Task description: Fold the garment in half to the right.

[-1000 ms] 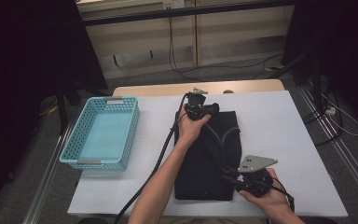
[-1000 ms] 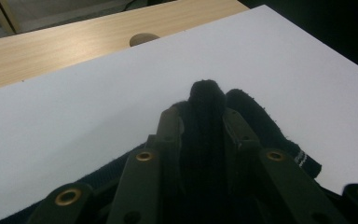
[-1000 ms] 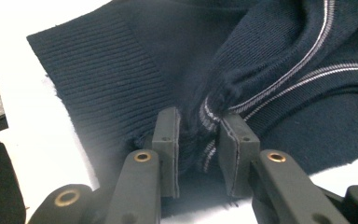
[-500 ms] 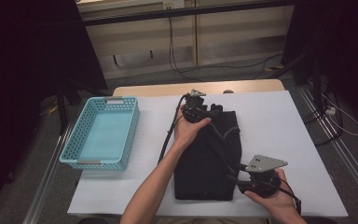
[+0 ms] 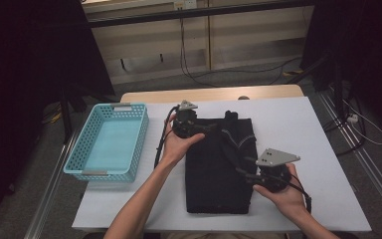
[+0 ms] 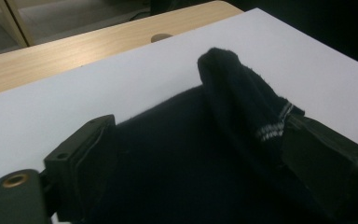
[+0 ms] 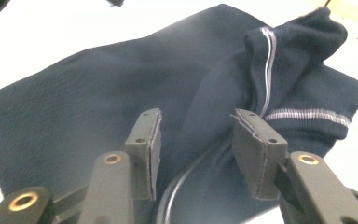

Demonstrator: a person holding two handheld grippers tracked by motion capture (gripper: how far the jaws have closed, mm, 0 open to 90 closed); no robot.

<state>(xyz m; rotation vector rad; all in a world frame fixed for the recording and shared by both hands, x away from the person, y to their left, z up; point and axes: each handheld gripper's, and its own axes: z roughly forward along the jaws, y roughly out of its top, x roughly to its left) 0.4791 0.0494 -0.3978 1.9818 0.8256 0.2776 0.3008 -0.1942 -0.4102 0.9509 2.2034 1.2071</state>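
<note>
A dark navy garment point(image 5: 214, 169) with a pale stitched hem point(image 7: 307, 114) lies folded on the white table point(image 5: 298, 124). A raised ridge of cloth point(image 6: 233, 88) runs across its far part. My left gripper point(image 5: 201, 127) sits at the garment's far left corner. In the left gripper view it point(image 6: 200, 126) is open, jaws wide apart and low over the cloth. My right gripper point(image 5: 246, 175) is at the garment's right edge, pointing left. In the right gripper view it point(image 7: 196, 116) stands open above the fabric, with a thin cable between the jaws.
A light blue basket point(image 5: 79, 167) stands on the table's left side, nothing inside it. Black cables point(image 5: 160, 144) trail from the left gripper along the garment's left edge. A wooden strip point(image 5: 214, 94) borders the table's far side. Bare white table lies right of the garment.
The left gripper has shifted left to the garment's far left corner. The right gripper has risen slightly toward the garment's right edge. The cloth has settled flatter.
</note>
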